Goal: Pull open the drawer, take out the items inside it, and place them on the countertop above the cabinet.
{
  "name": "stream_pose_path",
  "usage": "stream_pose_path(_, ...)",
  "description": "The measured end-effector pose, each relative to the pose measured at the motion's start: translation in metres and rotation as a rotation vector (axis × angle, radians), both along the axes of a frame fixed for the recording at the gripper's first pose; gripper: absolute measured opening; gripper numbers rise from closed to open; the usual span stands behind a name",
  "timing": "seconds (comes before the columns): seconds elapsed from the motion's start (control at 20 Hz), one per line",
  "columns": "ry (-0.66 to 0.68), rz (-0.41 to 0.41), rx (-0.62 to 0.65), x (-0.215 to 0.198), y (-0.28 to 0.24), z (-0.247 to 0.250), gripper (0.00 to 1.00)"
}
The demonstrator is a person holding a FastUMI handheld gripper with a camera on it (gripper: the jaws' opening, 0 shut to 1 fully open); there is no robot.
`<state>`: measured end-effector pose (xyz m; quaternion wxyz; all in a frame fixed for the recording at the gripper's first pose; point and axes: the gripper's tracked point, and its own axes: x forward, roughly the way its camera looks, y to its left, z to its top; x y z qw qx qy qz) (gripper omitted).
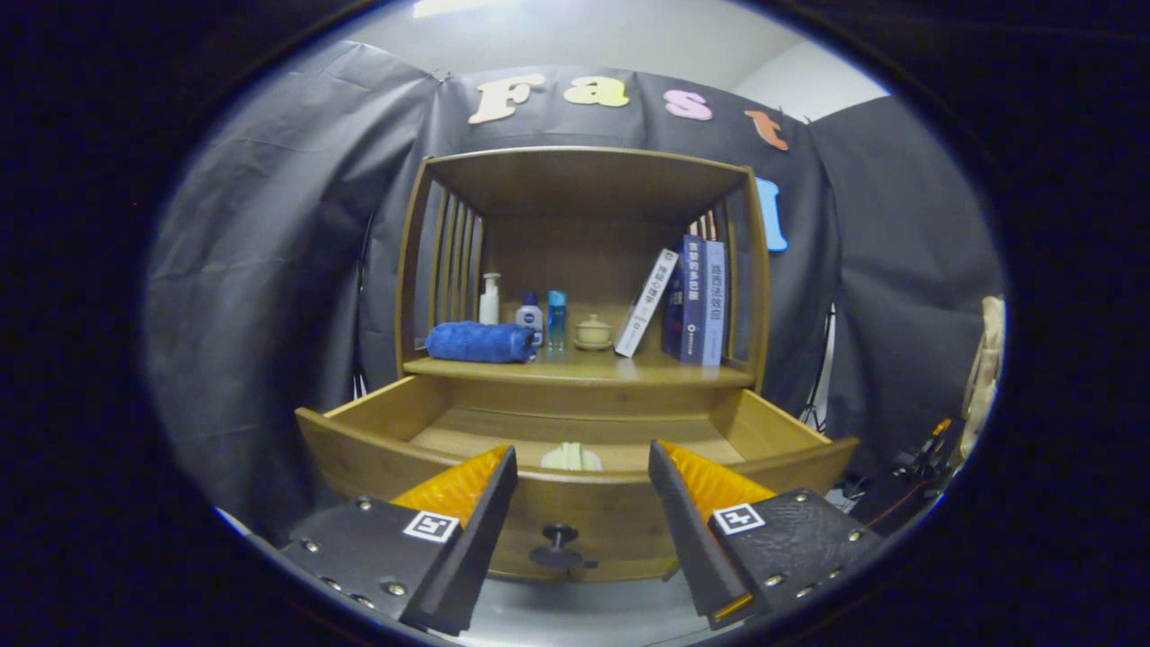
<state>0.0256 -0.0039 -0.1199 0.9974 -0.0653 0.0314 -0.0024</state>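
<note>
The wooden drawer (386, 458) stands pulled out toward me, its dark knob (558, 542) low between my fingers. Inside it, just behind the front wall, a pale cream item (571, 457) peeks up; most of it is hidden by that wall. My gripper (582, 458) is open, fingers spread wide in front of the drawer front, holding nothing. Above the drawer is the wooden countertop (629, 367) of the cabinet, beyond my fingers.
On the countertop sit a rolled blue towel (480, 342), a white pump bottle (490, 299), two small bottles (544, 319), a small lidded cup (593, 332) and leaning books (687, 301). The cabinet's roof and slatted sides enclose that shelf space.
</note>
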Motion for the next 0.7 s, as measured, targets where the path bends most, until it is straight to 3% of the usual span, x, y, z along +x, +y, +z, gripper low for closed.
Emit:
stream_pose_path(0.2,-0.007,0.005,-0.030,0.039,0.012,0.016,0.87)
stream_pose_path(0.7,0.254,-0.059,0.012,0.118,-0.009,-0.031,0.89)
